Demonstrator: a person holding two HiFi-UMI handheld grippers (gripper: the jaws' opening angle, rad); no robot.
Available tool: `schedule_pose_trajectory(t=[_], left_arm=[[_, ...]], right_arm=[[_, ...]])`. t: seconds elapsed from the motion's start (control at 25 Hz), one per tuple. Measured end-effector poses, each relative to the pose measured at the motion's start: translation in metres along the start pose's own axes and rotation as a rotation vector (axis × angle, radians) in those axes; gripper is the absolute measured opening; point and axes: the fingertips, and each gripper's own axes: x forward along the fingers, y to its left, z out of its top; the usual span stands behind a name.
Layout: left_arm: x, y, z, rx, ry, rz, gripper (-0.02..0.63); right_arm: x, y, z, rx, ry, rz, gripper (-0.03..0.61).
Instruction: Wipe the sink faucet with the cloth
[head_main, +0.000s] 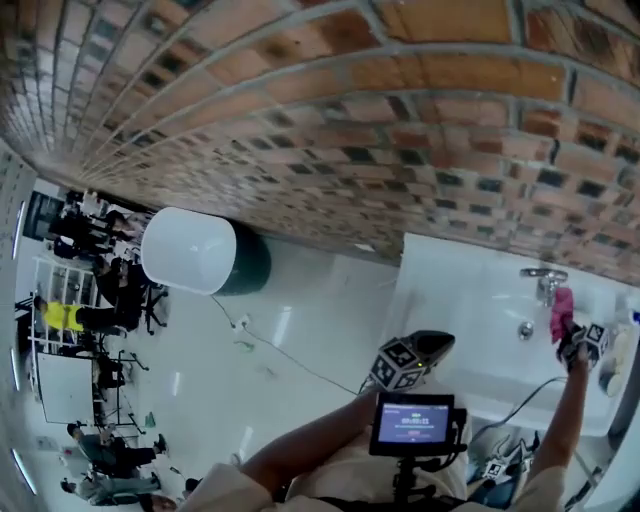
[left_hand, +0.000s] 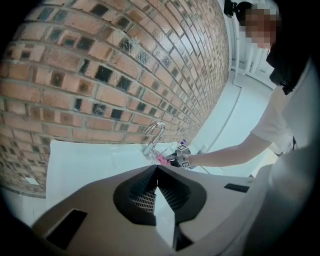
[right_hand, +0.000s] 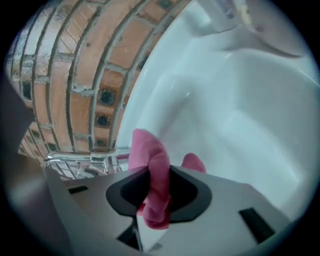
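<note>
A pink cloth (right_hand: 152, 170) is pinched in my right gripper (right_hand: 156, 192), which is shut on it over the white sink (head_main: 470, 300). The chrome faucet (head_main: 545, 283) rises from the sink's back edge by the brick wall; the pink cloth (head_main: 561, 312) hangs just beside it, and the chrome faucet (right_hand: 80, 162) lies left of the cloth in the right gripper view. My left gripper (left_hand: 156, 172) is shut and empty, held back from the sink near the person's body, its marker cube (head_main: 400, 366) low in the head view. From there I see the faucet (left_hand: 154, 137) and cloth (left_hand: 162, 160) far off.
A brick wall (head_main: 330, 120) runs behind the sink. A white and dark green bin (head_main: 205, 252) stands on the pale floor to the left. A cable (head_main: 270, 345) trails across the floor. A small screen (head_main: 412, 424) sits at the person's chest. Bottles (head_main: 632, 320) stand at the sink's right edge.
</note>
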Motion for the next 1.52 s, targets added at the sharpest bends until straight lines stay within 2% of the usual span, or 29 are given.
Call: schedule_pose_trajectory(t=[0.32,0.48,0.6,0.68,0.76,0.88,0.96,1.12,1.16,1.24,1.32,1.36,1.44,1.52], left_arm=[[-0.096,0.011,-0.016,-0.041,-0.075,-0.004,-0.014],[-0.109,0.020,-0.003,-0.053,-0.149,-0.057,-0.015],[-0.122,0.025,0.005,-0.026,-0.168,-0.111,-0.015],[-0.140,0.033,0.008,-0.009,-0.175,-0.137,-0.015],[-0.157,0.042,0.006,-0.007,-0.178,-0.160,-0.015],[-0.174,0.051,-0.001,-0.007,-0.170,-0.210,-0.015],[-0.185,0.058,-0.005,0.003,-0.162,-0.240,-0.015],[-0.213,0.083,-0.009,0.013,-0.162,-0.266,-0.015],[-0.217,0.087,-0.013,0.017,-0.161,-0.279,-0.015],[-0.226,0.099,-0.019,0.027,-0.161,-0.295,-0.015],[-0.235,0.120,-0.022,0.029,-0.162,-0.283,-0.015],[-0.238,0.128,-0.022,0.025,-0.162,-0.274,-0.015],[-0.234,0.133,-0.021,0.013,-0.160,-0.266,-0.015],[-0.225,0.124,-0.018,0.013,-0.157,-0.277,-0.015]], right_arm=[[-0.045,0.041,-0.094,-0.017,-0.149,0.070,0.114],[-0.068,0.055,-0.136,-0.019,-0.235,0.093,0.114],[-0.079,0.083,-0.173,-0.015,-0.294,0.020,0.114],[-0.079,0.122,-0.203,-0.015,-0.310,-0.050,0.114],[-0.078,0.152,-0.225,-0.053,-0.320,-0.081,0.114],[-0.085,0.182,-0.249,-0.098,-0.365,-0.083,0.114],[-0.089,0.199,-0.263,-0.140,-0.403,-0.045,0.114],[-0.087,0.222,-0.299,-0.098,-0.481,-0.081,0.114],[-0.091,0.222,-0.309,-0.100,-0.498,-0.103,0.114],[-0.102,0.208,-0.327,-0.119,-0.516,-0.225,0.114],[-0.097,0.208,-0.341,-0.133,-0.484,-0.341,0.114],[-0.091,0.216,-0.346,-0.133,-0.460,-0.369,0.114],[-0.083,0.236,-0.348,-0.114,-0.434,-0.346,0.115],[-0.089,0.251,-0.341,-0.093,-0.454,-0.258,0.115]])
